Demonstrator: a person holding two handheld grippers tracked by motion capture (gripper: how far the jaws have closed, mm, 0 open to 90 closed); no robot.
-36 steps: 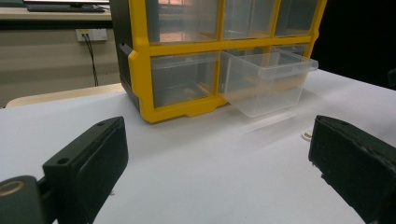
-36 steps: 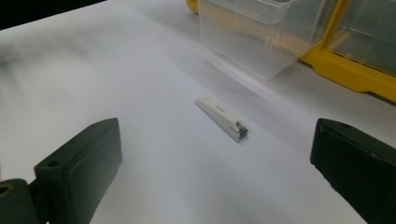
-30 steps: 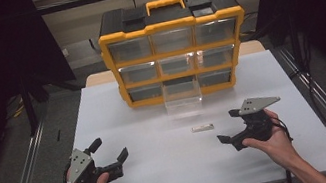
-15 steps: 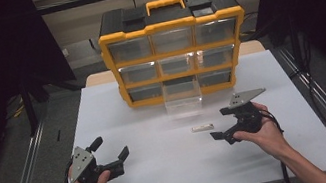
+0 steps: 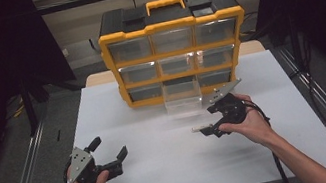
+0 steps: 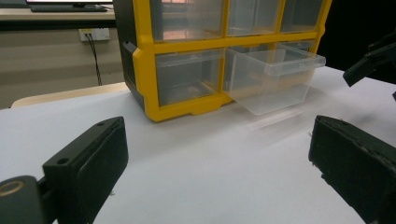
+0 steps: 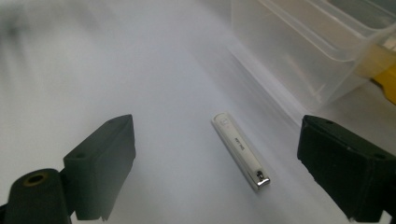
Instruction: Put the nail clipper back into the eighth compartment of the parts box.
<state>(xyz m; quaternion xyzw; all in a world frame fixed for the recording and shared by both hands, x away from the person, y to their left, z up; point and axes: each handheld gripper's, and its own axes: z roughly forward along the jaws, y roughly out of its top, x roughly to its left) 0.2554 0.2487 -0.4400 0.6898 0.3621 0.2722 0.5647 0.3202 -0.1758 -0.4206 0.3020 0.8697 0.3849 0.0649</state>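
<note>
My right gripper [image 5: 206,129] is over the little white nail clipper [image 7: 241,151]. Its jaws stand wide, one on each side of the clipper, and they have just been closing a bit. They do not touch it yet. The clipper lies flat on the white table [image 5: 164,167], near the pulled-out clear drawer [image 5: 183,97], which sits at about 1 o'clock from it in the right gripper view.

I think the clipper is light, hard and smooth, so it could slip or spin away. I would pinch it across its thin long sides, near the middle, low and gentle.

My left gripper [image 5: 111,161] rests at the table's 7 o'clock, jaws wide, holding nothing.
</note>
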